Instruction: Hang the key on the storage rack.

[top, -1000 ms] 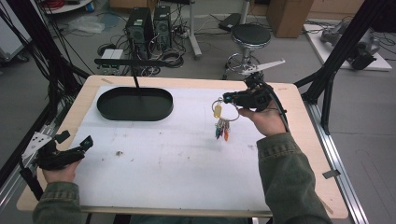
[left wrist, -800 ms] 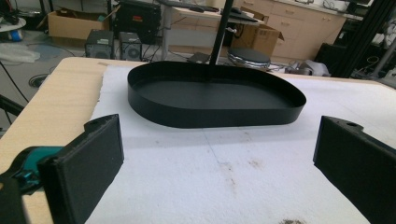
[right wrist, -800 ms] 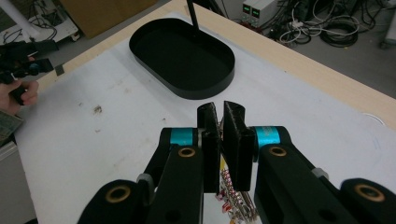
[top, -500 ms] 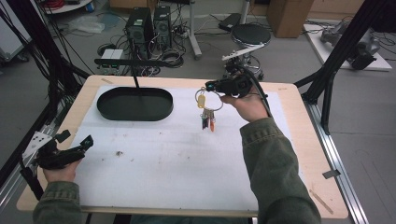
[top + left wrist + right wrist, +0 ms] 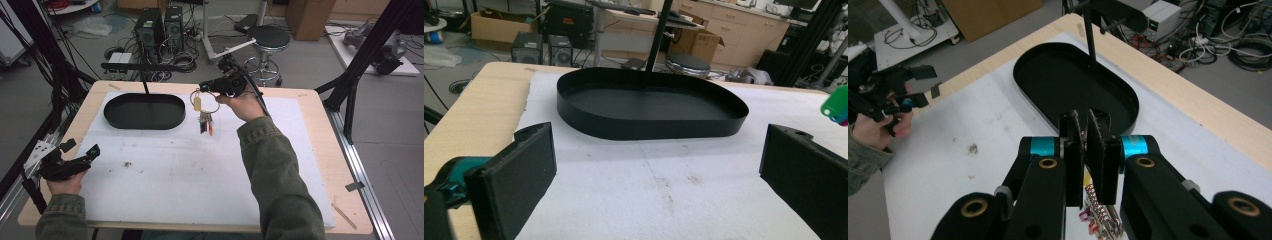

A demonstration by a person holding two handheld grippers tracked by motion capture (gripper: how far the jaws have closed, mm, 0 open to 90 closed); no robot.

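Holding a bunch of keys [image 5: 203,114] by its ring, the right gripper [image 5: 204,88] sits in the air over the far part of the table [image 5: 320,150], just right of the black oval tray [image 5: 144,111]. Jaws clamped narrow on the ring; the keys, a yellow tag and coloured key heads dangle below, off the white mat [image 5: 200,170]. In the right gripper view the two pads [image 5: 1096,150] are pressed nearly together, key blades [image 5: 1098,212] hanging under them, tray [image 5: 1075,85] beyond and below. A thin black post [image 5: 145,82] stands at the tray's far edge.

Left gripper [image 5: 85,155] rests at the near left corner of the table, held in the left hand [image 5: 65,180], jaws spread wide, nothing between them. The left gripper view looks across the mat at the tray [image 5: 649,107], both black jaws far apart at the frame sides; green and pink key heads [image 5: 836,105] peek in at the right edge, well apart from this gripper.

Small dark specks [image 5: 127,164] on the mat between the two hands. Right sleeve [image 5: 280,175] is olive green, reaching diagonally across the mat.
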